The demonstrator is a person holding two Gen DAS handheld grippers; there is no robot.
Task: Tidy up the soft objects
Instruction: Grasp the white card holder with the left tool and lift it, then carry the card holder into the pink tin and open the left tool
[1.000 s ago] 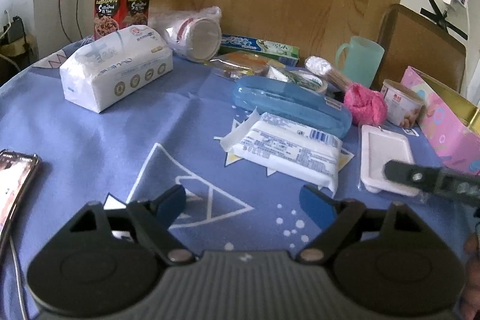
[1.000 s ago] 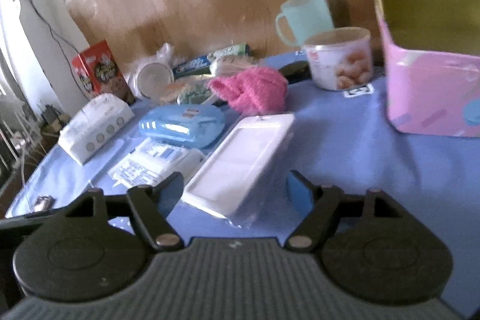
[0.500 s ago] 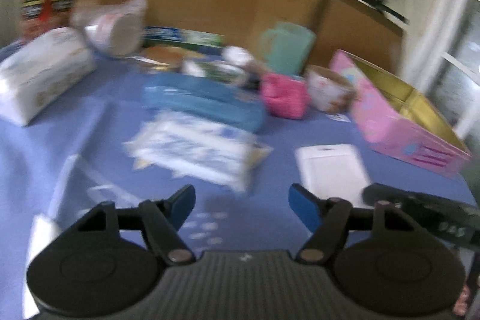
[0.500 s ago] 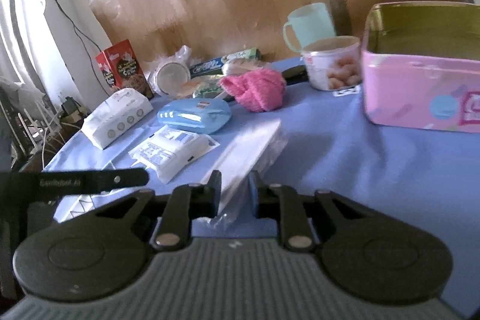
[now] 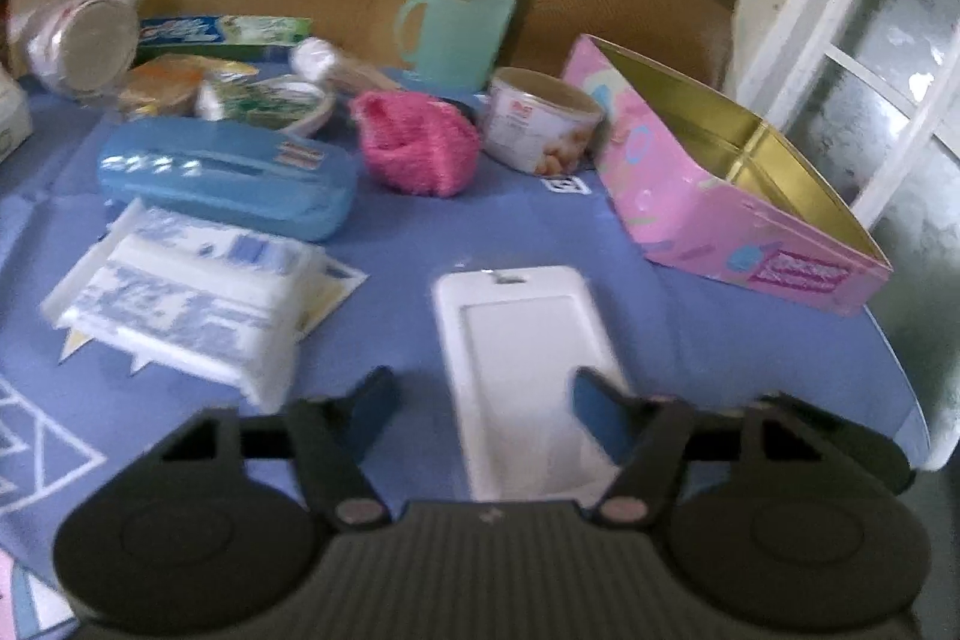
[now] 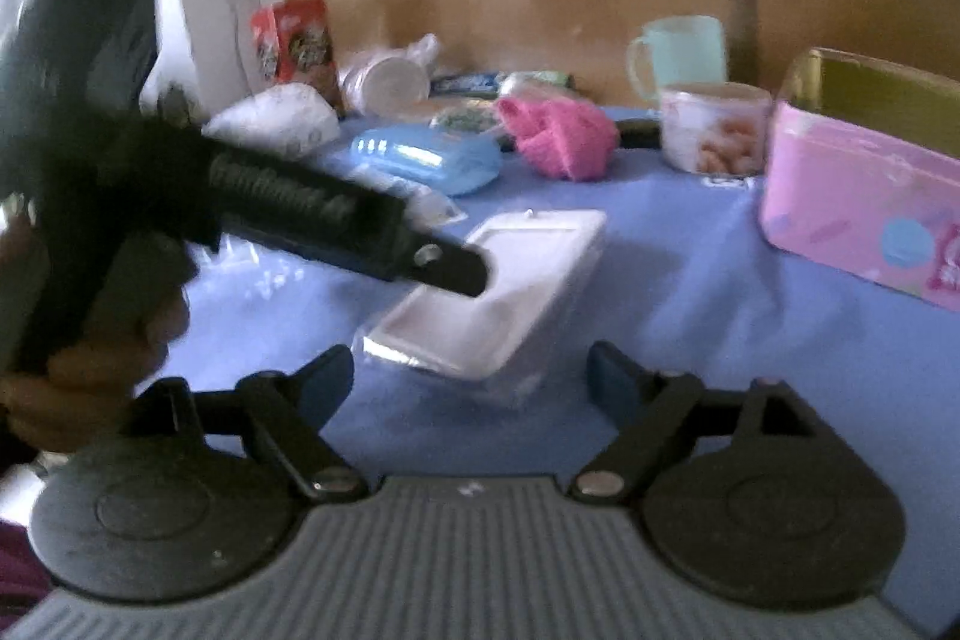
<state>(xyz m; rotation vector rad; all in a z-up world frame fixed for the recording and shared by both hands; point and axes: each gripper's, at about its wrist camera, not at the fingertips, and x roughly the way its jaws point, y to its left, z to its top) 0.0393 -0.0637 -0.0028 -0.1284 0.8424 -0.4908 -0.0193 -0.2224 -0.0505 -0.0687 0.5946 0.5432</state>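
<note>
Left wrist view, going left to right: wet-wipes pack (image 5: 180, 316) and blue case (image 5: 228, 178) are sitting far left, the fuzzy pink ball (image 5: 417, 142) is lying mid-table, and the white sleeved packet (image 5: 522, 358) is resting between the left gripper (image 5: 480, 400) fingers, whose jaws are closing but not obviously pinching it yet. The pink tin (image 5: 738, 226) is waiting empty on the right. Right gripper (image 6: 468, 376) is opening, nothing in it, packet lying just beyond. Looks like sorting is barely starting; every soft thing is sitting outside the tin.
</note>
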